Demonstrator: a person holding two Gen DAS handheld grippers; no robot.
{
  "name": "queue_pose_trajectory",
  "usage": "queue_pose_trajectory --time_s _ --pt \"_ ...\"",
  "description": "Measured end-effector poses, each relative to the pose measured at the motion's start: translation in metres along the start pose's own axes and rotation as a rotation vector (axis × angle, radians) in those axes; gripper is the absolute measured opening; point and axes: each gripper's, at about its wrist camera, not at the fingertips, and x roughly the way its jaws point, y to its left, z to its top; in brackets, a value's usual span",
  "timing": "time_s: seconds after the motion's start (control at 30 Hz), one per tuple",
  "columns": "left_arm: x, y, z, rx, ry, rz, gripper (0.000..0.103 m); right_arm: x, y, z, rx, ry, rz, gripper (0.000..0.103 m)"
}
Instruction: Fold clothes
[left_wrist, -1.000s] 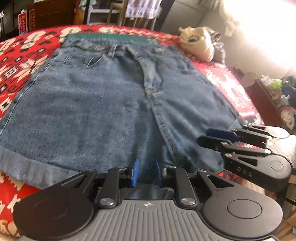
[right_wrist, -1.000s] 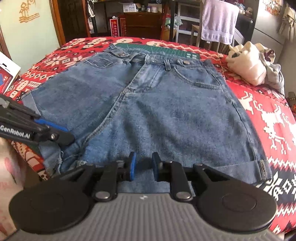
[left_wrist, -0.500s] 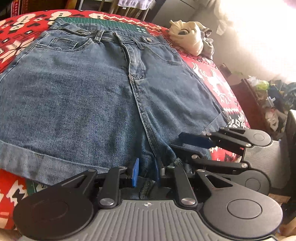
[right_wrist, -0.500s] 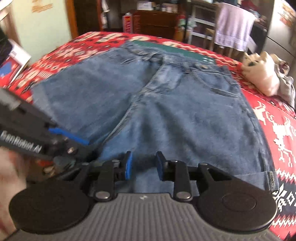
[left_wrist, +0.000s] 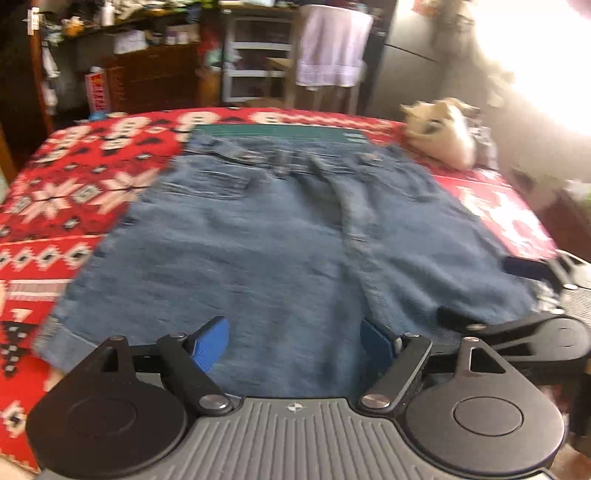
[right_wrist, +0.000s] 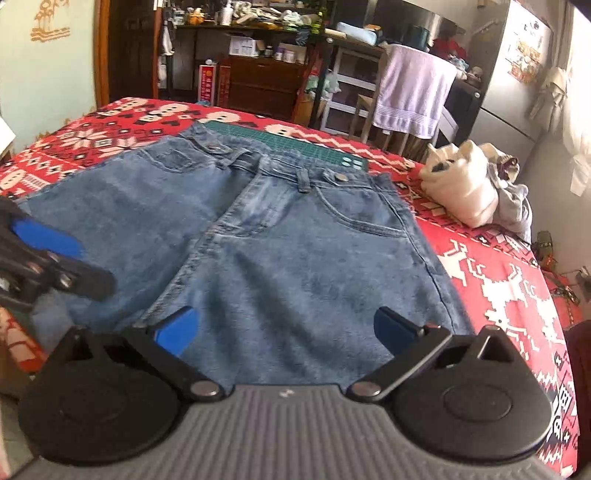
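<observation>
Left wrist view: denim shorts (left_wrist: 280, 236) lay flat on the red patterned cover (left_wrist: 74, 192) of the desk, waistband at the far side on a green mat (left_wrist: 273, 130), hems toward the onlooker. The left claw (left_wrist: 291, 343) stood released, jaws just spread wide, nothing pinched; the hem only lay under the gap. The right claw (left_wrist: 524, 291) showed at the right edge, blurred. Right wrist view: the right claw (right_wrist: 284, 328) was likewise let go, jaws just opened to their widest over the near hem, cloth beneath but not gripped. The left claw (right_wrist: 55, 258) hung over the left leg. Risk, as judged: both claws sat close at the crotch seam, so a fresh pinch could catch one layer only, or the cover with it, and drag the shorts askew. Only this view showed the waistband buttons and pocket stitching sharply, plus the cream bundle (right_wrist: 461, 184) at the desk's far right; the left view was smeared.
</observation>
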Motion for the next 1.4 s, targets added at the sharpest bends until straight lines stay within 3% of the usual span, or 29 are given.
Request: queue_pose_trajectory --time_s 0.2,0.27,0.33,0.43,0.73,0.93,1.4 --pt "0.024 0.018 0.004 -0.033 0.054 0.072 0.086 0.030 -0.021 -0.004 0.068 0.026 -0.017 0.103" --pt "0.028 0.019 0.001 -0.031 0.047 0.074 0.098 0.040 -0.027 -0.006 0.095 0.050 -0.007 0.103" --pt "0.034 0.015 -0.002 -0.014 0.065 0.104 0.103 0.046 -0.033 -0.009 0.139 0.044 0.014 0.103" --pt "0.037 0.009 -0.006 0.024 0.043 0.140 0.103 0.048 -0.040 -0.015 0.192 0.040 0.042 0.103" --pt "0.036 0.018 -0.013 0.046 -0.028 0.095 0.103 0.048 -0.041 -0.022 0.189 -0.003 0.037 0.103" --pt "0.034 0.015 -0.016 0.040 -0.056 0.109 0.103 0.045 -0.038 -0.027 0.192 -0.029 0.027 0.103" --pt "0.037 0.016 -0.007 0.017 0.009 0.115 0.103 0.042 -0.037 -0.029 0.212 -0.029 0.021 0.103"
